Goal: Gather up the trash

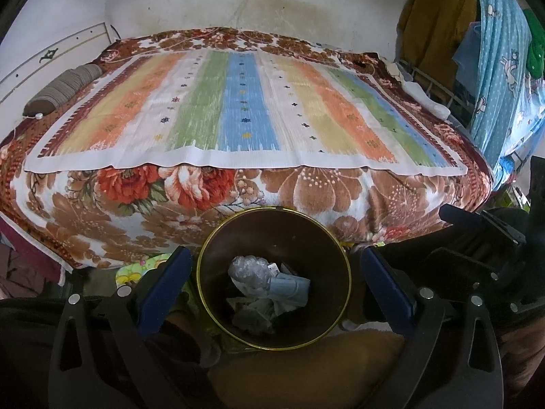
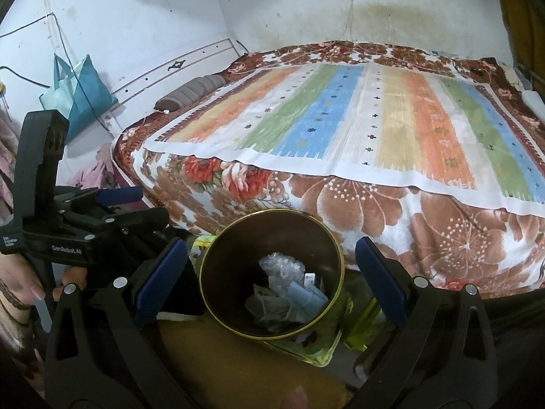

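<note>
A round dark bin with a gold rim [image 1: 344, 262] [image 2: 337, 248] stands on the floor at the foot of the bed. Inside lie crumpled clear plastic [image 1: 247, 271] [image 2: 281, 266], a light blue packet [image 1: 289, 288] [image 2: 305, 294] and grey-white scraps [image 1: 253, 310] [image 2: 272, 306]. My left gripper [image 1: 274, 269] hovers over the bin, open, its blue pads [image 1: 163, 289] either side of the rim, nothing between them. My right gripper [image 2: 272, 266] is likewise open above the bin. The left gripper's body [image 2: 58, 231] shows at the left, held by a hand [image 2: 20, 286].
The bed [image 1: 306, 184] [image 2: 374, 197] with a floral blanket and striped cover fills the view beyond the bin. A brown bolster [image 1: 61, 88] lies at its far left. Hanging clothes [image 1: 494, 68] crowd the right. A teal bag [image 2: 78, 88] hangs on the wall. A yellow cushion [image 1: 306, 368] sits below.
</note>
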`<state>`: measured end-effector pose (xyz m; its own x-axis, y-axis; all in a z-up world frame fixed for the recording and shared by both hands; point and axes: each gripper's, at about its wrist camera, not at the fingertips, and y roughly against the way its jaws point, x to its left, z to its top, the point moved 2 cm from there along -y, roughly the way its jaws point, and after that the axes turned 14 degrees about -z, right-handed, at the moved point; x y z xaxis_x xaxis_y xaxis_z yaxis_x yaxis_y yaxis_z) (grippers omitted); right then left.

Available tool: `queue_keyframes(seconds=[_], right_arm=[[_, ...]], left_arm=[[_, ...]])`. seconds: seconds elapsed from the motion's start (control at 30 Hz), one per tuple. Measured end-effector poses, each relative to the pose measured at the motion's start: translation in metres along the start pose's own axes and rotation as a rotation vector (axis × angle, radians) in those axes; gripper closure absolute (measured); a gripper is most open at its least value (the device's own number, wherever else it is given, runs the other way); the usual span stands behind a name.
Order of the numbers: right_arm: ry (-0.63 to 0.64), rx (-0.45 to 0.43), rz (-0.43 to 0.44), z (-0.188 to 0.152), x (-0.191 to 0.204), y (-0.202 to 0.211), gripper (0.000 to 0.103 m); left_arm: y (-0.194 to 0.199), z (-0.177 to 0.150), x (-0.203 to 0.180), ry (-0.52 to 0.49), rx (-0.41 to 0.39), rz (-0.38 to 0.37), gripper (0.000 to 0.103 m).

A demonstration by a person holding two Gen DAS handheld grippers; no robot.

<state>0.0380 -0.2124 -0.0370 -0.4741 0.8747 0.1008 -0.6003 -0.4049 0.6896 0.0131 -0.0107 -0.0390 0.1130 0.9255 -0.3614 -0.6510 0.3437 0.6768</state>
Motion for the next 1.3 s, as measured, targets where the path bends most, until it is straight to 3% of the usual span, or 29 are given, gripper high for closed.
queue_keyframes(seconds=[1.3], right_arm=[[-0.019,0.04,0.048,0.0001,0.004,-0.0051,0.009]], left_arm=[[-0.0011,0.0023,-0.0026,-0.002,0.003,0.001,0.006]])
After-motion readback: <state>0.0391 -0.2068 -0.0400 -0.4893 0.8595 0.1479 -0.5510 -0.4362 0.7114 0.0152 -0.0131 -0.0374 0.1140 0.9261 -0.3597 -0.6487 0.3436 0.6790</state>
